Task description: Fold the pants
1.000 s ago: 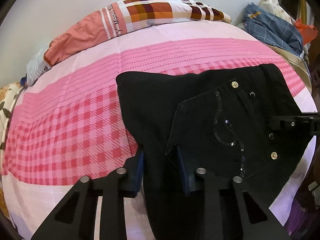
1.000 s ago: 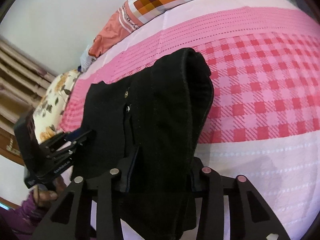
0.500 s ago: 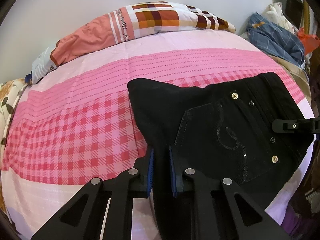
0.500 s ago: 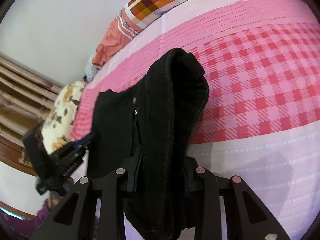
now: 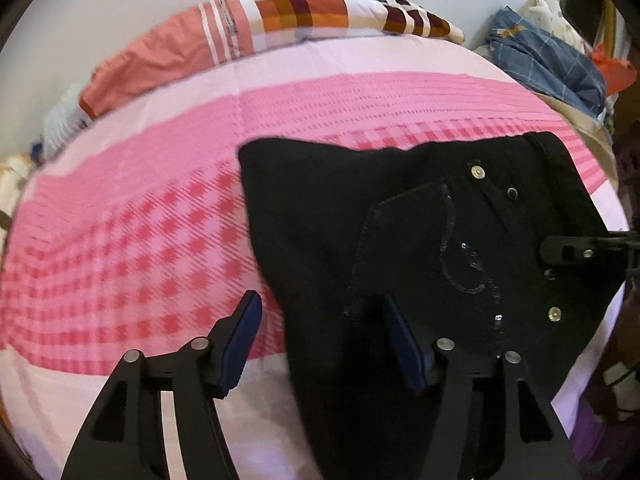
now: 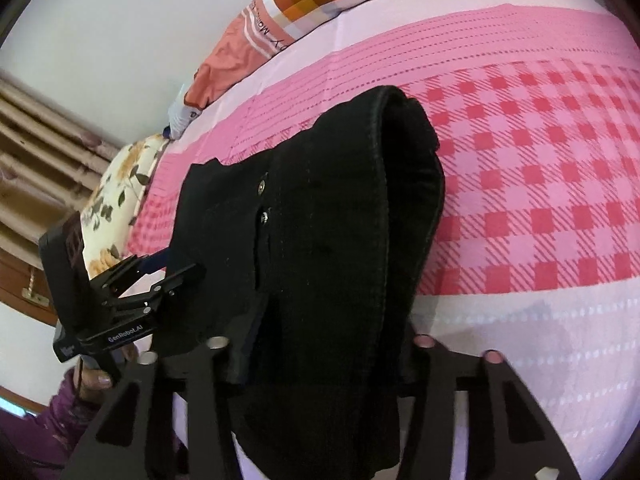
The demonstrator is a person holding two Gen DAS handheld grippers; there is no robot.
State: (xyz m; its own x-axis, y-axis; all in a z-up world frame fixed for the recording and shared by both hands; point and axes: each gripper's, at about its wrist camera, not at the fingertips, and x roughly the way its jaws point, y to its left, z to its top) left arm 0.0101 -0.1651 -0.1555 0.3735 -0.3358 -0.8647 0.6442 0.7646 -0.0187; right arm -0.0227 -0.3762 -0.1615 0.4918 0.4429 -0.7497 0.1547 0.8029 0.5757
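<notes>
Black pants (image 5: 400,208) lie folded on the pink checked bed, back pocket with sequins facing up. My left gripper (image 5: 320,320) is open, its fingers standing either side of the pants' left edge, the right finger over the pocket corner. In the right wrist view the pants (image 6: 340,240) are bunched with the waistband humped up. My right gripper (image 6: 320,356) has its fingers spread around the thick fold; its fingertips are hidden under the cloth. The left gripper (image 6: 160,276) shows at the pants' left edge there, and the right gripper's finger (image 5: 568,248) shows at the right in the left wrist view.
A checked orange pillow (image 5: 280,20) lies at the head of the bed against the white wall. A pile of blue clothes (image 5: 552,64) sits at the far right. A floral pillow (image 6: 116,192) and a wooden headboard are at the left in the right wrist view.
My left gripper was shut on the pants' edge half a second ago and has now opened wide. My right gripper's fingers have spread wider around the bunched fold.
</notes>
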